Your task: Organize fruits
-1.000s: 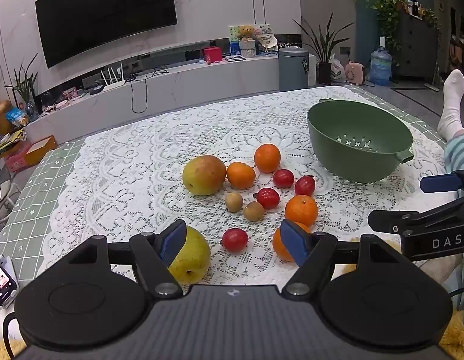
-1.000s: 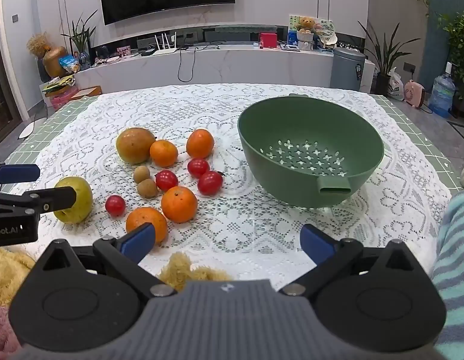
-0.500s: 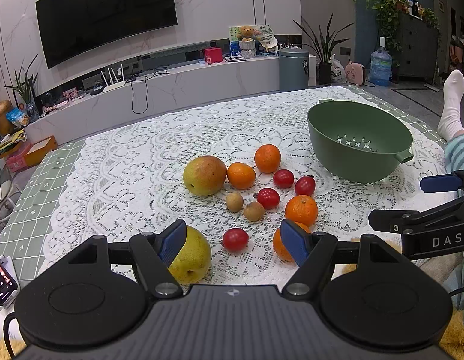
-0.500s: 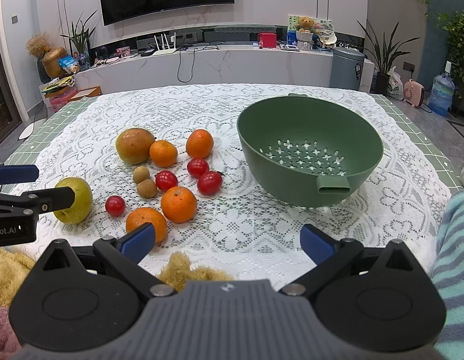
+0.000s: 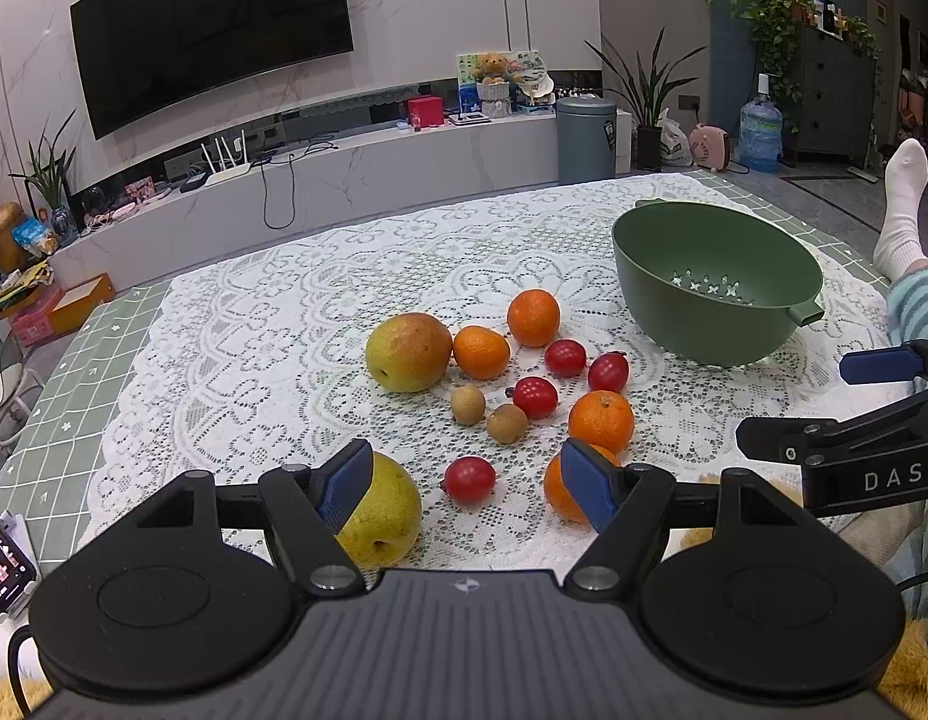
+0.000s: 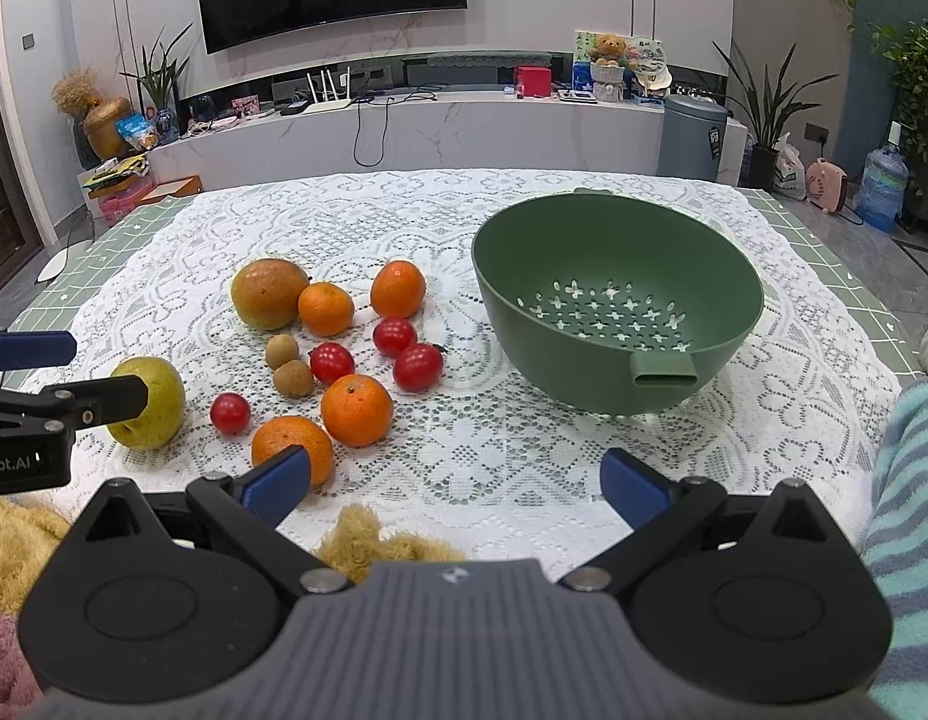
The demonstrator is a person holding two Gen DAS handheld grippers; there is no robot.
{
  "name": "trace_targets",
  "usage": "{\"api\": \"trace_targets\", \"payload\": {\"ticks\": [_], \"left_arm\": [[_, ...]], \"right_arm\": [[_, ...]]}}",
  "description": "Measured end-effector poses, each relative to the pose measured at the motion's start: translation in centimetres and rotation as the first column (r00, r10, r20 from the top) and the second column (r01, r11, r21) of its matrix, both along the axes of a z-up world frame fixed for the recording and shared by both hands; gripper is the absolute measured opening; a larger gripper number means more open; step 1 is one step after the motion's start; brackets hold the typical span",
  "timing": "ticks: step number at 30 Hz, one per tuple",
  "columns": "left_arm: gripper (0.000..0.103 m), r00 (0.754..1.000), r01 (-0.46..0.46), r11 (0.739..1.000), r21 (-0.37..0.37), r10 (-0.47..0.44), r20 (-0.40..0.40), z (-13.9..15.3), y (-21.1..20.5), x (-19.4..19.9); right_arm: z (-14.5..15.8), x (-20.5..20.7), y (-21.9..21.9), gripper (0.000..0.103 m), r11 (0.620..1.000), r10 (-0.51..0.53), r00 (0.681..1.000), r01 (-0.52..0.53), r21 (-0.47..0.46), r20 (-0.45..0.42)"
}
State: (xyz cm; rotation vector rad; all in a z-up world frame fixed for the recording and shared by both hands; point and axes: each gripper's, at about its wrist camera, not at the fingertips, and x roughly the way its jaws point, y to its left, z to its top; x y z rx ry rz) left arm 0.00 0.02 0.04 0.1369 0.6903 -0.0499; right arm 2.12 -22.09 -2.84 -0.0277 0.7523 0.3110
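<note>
Hovering over the near edge of the lace-covered surface (image 6: 523, 228), left gripper (image 5: 466, 483) has jaws spread wide, empty, with the yellow pear (image 5: 383, 513) and a small tomato (image 5: 468, 479) just ahead. Loose oranges (image 6: 356, 410), tomatoes and a mango (image 6: 269, 293) sit mid-surface. Green colander (image 6: 613, 306) stands empty on the right; right gripper (image 6: 455, 486) is also wide open, holding nothing.

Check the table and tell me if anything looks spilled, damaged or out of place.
Nothing is spilled or damaged. The green colander stands upright and empty, while every fruit lies loose on the lace tablecloth beside it: oranges, cherry tomatoes, a mango, a pear.
</note>
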Motion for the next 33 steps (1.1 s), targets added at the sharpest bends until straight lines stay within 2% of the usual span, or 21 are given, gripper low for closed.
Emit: {"api": "trace_targets", "payload": {"ticks": [16, 22, 25, 27, 29, 33], "left_arm": [[0.084, 1.0, 0.002, 1.0, 0.0, -0.002, 0.0, 0.0, 0.0, 0.0], [0.084, 0.999, 0.032, 0.999, -0.002, -0.032, -0.007, -0.1, -0.1, 0.5], [0.084, 0.998, 0.048, 0.999, 0.016, -0.048, -0.036, -0.1, 0.6, 0.7], [0.084, 0.995, 0.058, 0.998, -0.001, -0.058, -0.081, -0.4, 1.2, 1.1], [0.083, 0.997, 0.058, 0.998, -0.012, -0.058, -0.056, -0.6, 1.8, 1.3], [0.083, 0.995, 0.02, 0.998, -0.054, -0.025, -0.092, -1.2, 3.1, 1.9]], "right_arm": [[-0.1, 0.2, -0.1, 0.099, 1.0, -0.01, 1.0, 0.01, 0.003, -0.005], [-0.2, 0.4, 0.2, 0.099, 1.0, -0.011, 1.0, 0.011, 0.008, -0.012], [-0.3, 0.4, 0.7, 0.099, 1.0, 0.006, 1.0, -0.006, 0.009, -0.004], [-0.4, 0.4, 1.1, 0.099, 1.0, 0.029, 0.999, -0.029, 0.011, 0.014], [-0.5, 0.1, 1.7, 0.099, 0.998, 0.057, 0.997, -0.058, 0.016, 0.045], [-0.8, 0.0, 3.0, 0.099, 0.989, 0.143, 0.987, -0.145, 0.032, 0.07]]}}
